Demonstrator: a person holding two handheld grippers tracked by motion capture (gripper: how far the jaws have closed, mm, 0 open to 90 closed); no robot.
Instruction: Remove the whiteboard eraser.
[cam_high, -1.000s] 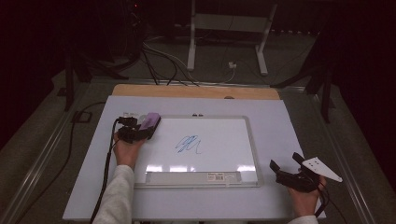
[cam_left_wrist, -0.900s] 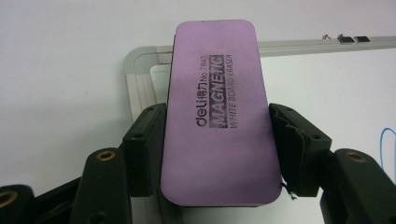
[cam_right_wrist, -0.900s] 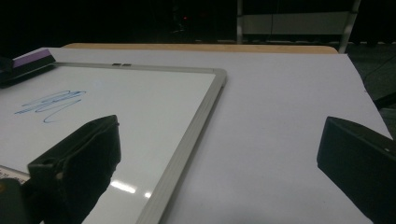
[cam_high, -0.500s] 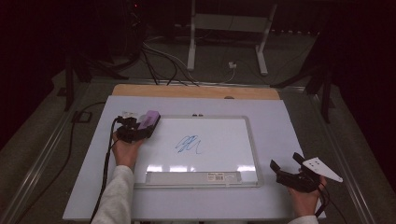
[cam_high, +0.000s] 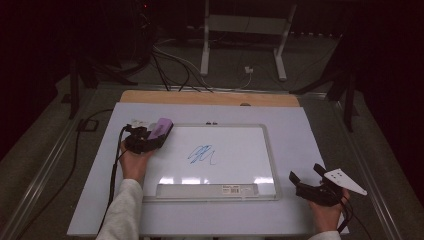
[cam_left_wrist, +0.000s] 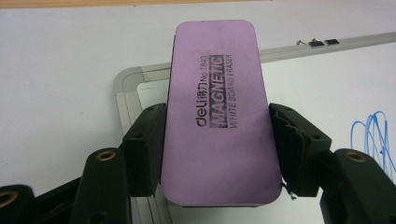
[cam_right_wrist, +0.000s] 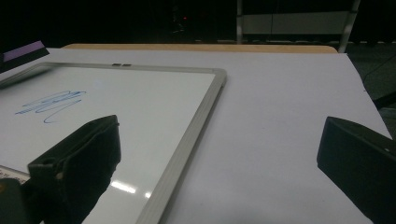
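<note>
- L gripper (cam_high: 159, 136) jaws part-closed, clamped on purple eraser (cam_left_wrist: 217, 112), over whiteboard (cam_high: 270, 165) top-left corner.
- R gripper (cam_high: 306, 178) jaws wide, empty, off board's right edge.
- Blue scribble (cam_high: 201, 154) at board centre: lay eraser flat, sweep across w/ even pressure.

At lower left of the high view, a white sleeve (cam_high: 122, 212) is covering the forearm, a black cable (cam_high: 114, 175) trailing beside it. The left gripper (cam_left_wrist: 217, 140) is showing black jaws with brass-ringed screw holes. At lower right, the right gripper (cam_high: 305, 179) is wearing a grey three-cornered plate (cam_high: 344, 181) dotted with holes.
</note>
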